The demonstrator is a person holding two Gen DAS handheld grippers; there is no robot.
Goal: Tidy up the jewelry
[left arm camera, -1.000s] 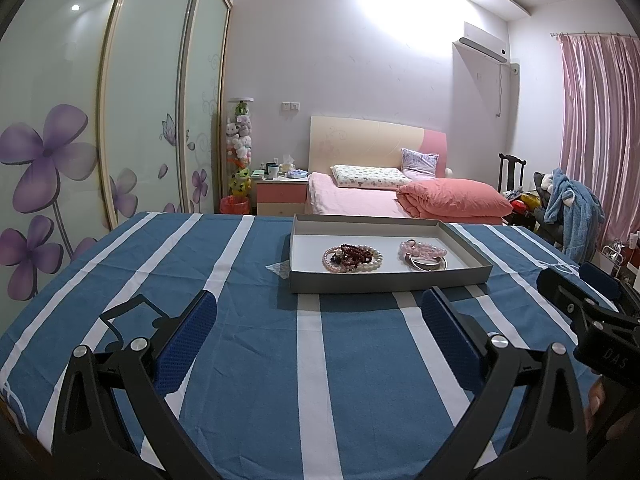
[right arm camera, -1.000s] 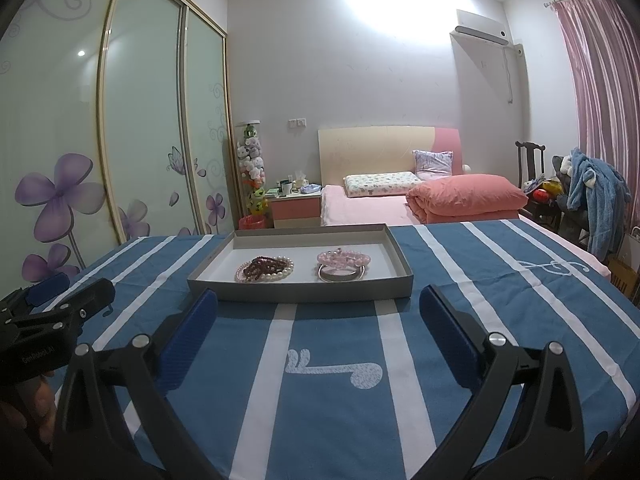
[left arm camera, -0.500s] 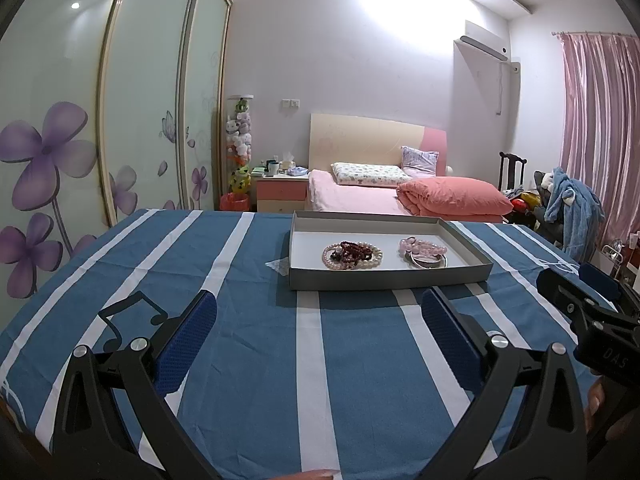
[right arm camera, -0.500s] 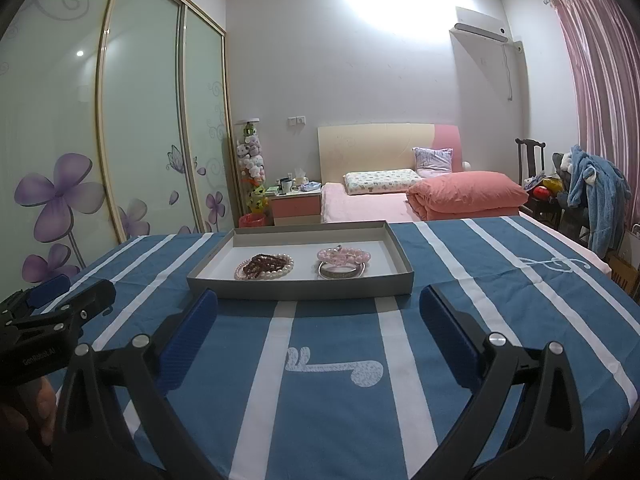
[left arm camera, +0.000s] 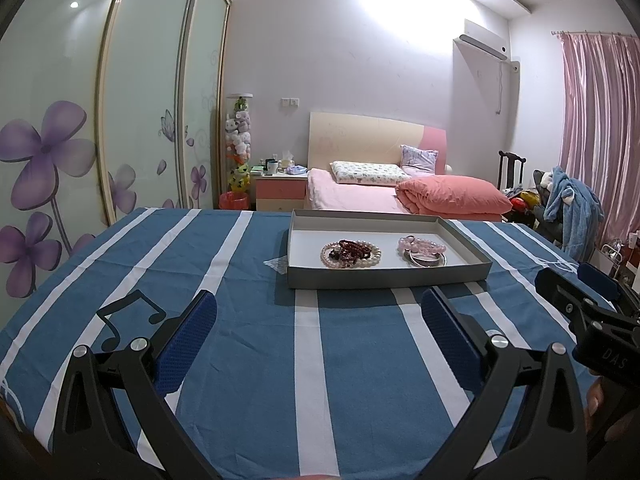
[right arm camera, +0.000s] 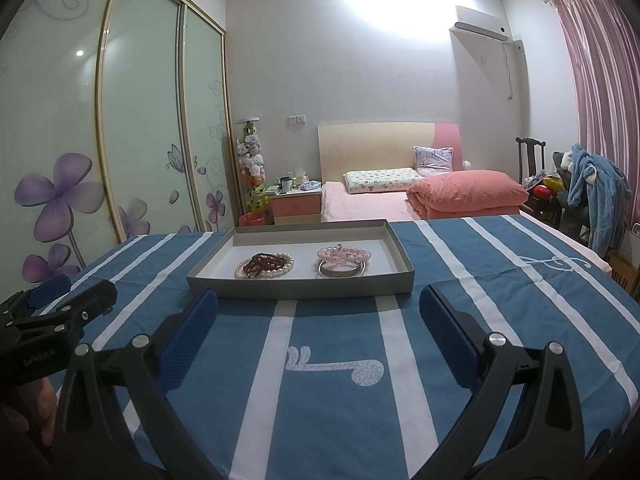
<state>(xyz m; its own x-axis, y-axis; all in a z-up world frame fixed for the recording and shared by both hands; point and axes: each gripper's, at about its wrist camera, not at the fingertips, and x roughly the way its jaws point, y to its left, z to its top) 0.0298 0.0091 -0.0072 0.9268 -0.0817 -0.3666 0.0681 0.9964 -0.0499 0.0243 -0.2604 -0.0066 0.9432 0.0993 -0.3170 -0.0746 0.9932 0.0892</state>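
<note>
One grey tray (left arm camera: pixel 384 276) sits on the blue-striped tablecloth (left arm camera: pixel 248 360), toward the table's far edge. Four bracelets in it, two piles. Left half: dark red bead bracelet (left arm camera: pixel 354 247) lying on a pearl bracelet (left arm camera: pixel 370 261). Right half: pink bead bracelet (left arm camera: pixel 422 245) resting on a silver bangle (left arm camera: pixel 426 262). Left gripper (left arm camera: pixel 318 334) and right gripper (right arm camera: pixel 318 332) both have jaws wide apart, holding nothing, over the cloth near the tray's front wall.
</note>
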